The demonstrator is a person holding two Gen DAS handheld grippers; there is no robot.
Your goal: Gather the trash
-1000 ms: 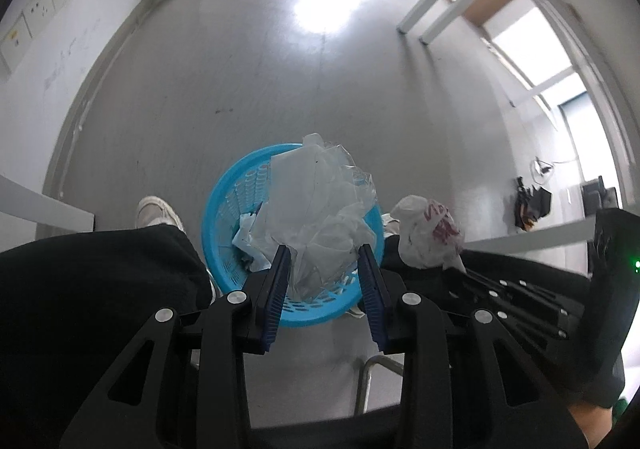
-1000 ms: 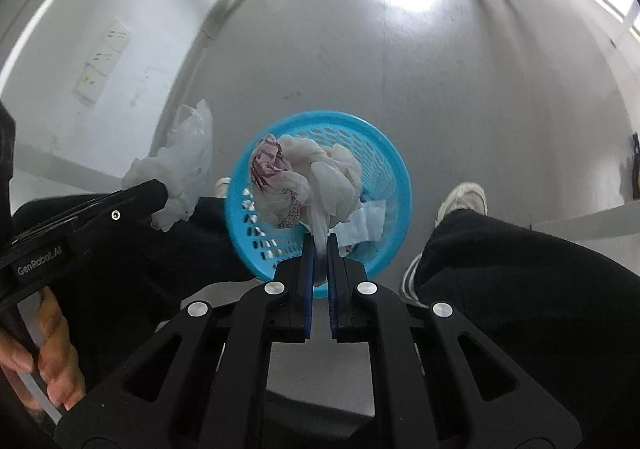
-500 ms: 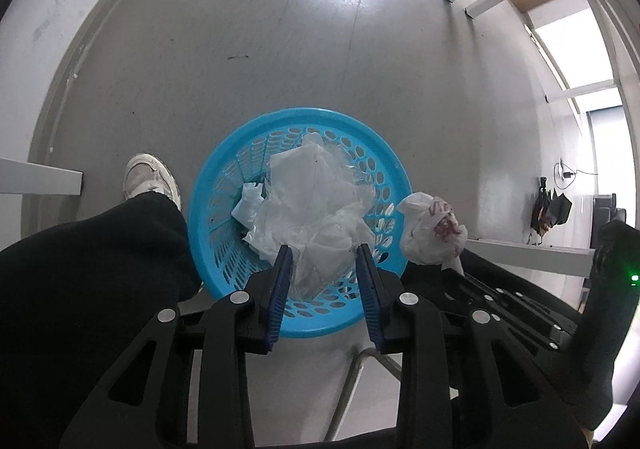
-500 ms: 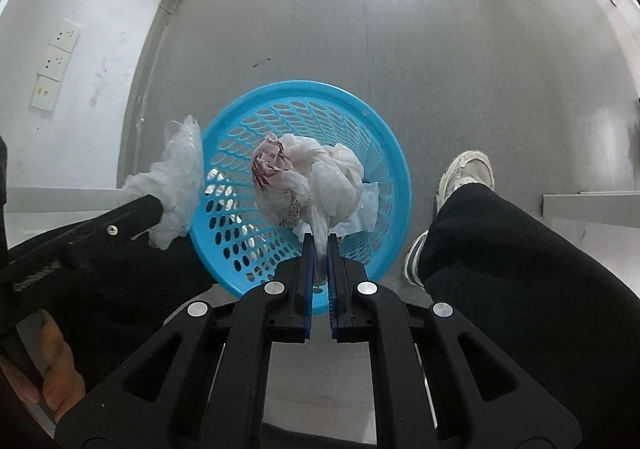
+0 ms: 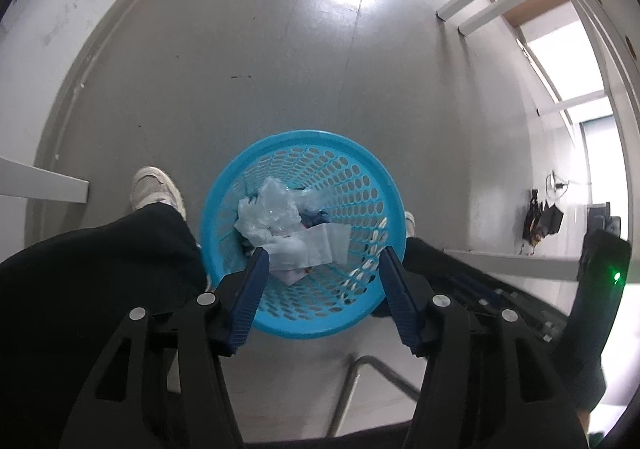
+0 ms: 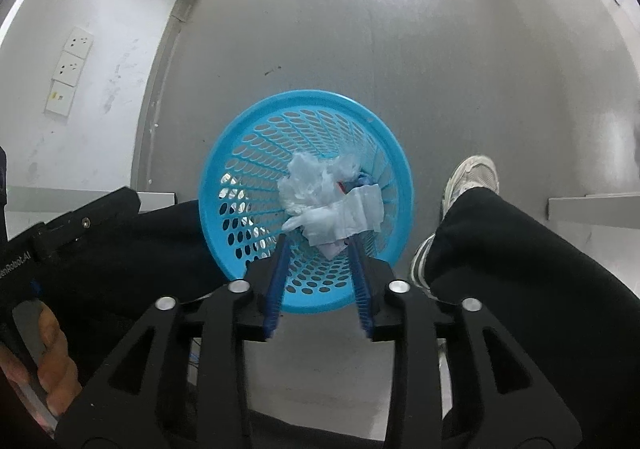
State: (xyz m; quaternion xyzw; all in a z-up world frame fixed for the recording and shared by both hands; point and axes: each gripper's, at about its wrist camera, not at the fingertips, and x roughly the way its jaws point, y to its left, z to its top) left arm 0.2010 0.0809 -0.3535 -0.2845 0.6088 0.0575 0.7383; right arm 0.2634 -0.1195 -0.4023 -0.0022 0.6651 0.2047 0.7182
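Below both grippers, at the bottom of the blue perforated basket [image 5: 352, 169], lies the trash [image 5: 288, 229]: crumpled clear plastic, white tissue and a few small coloured scraps, bunched toward the side of the basket nearest the cameras. Left gripper [image 5: 322, 255] points steeply down over the near rim; its jaws are opening, stand wide, and nothing is between them or touching the pads. Right gripper [image 6: 318, 239] likewise hangs over the near rim, jaws opening with a narrower gap; the trash [image 6: 332, 197] sits beyond the tips, deeper in the basket [image 6: 256, 153], and no pad presses on it. Basket stands upright on grey floor [image 5: 280, 49], flanked close on both sides by the person's dark trouser legs and pale shoes [image 6: 474, 177]. Floor on the far side of the basket is open up to the white wall [image 6: 100, 9] with sockets and to white furniture legs at the frame edges. Metal chair tubing [image 5: 372, 373] shows just under the left gripper.
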